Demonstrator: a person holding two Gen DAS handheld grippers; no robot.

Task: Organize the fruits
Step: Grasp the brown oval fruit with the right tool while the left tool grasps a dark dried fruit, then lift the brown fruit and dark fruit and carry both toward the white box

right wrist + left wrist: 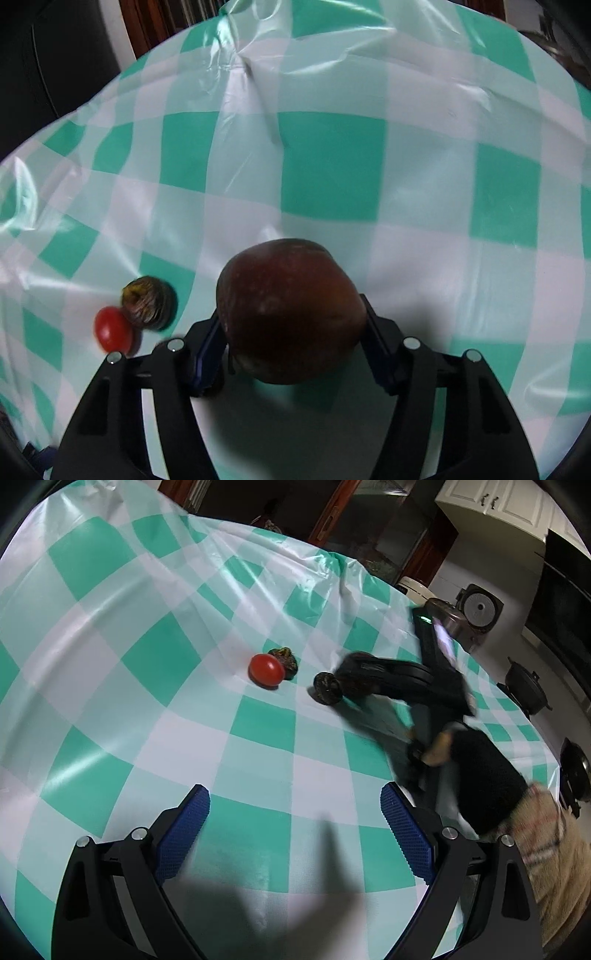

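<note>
A red tomato (266, 669) lies on the green-and-white checked tablecloth (147, 664), touching a dark green-brown fruit (286, 657) behind it. My right gripper (334, 686) is shut on a dark brown round fruit (327, 688) just right of them. In the right wrist view that brown fruit (290, 310) sits clamped in my right gripper (291, 325), a little above the cloth; the tomato (112, 329) and dark fruit (147, 301) lie to its left. My left gripper (295, 812) is open and empty, nearer the front, with blue pads (184, 834).
The table's far edge (332, 554) runs along the back, with dark wooden furniture beyond. Right of the table stand a rice cooker (478, 609), dark pots (526, 690) and white cabinets (498, 502). The cloth is wrinkled near the back (258, 74).
</note>
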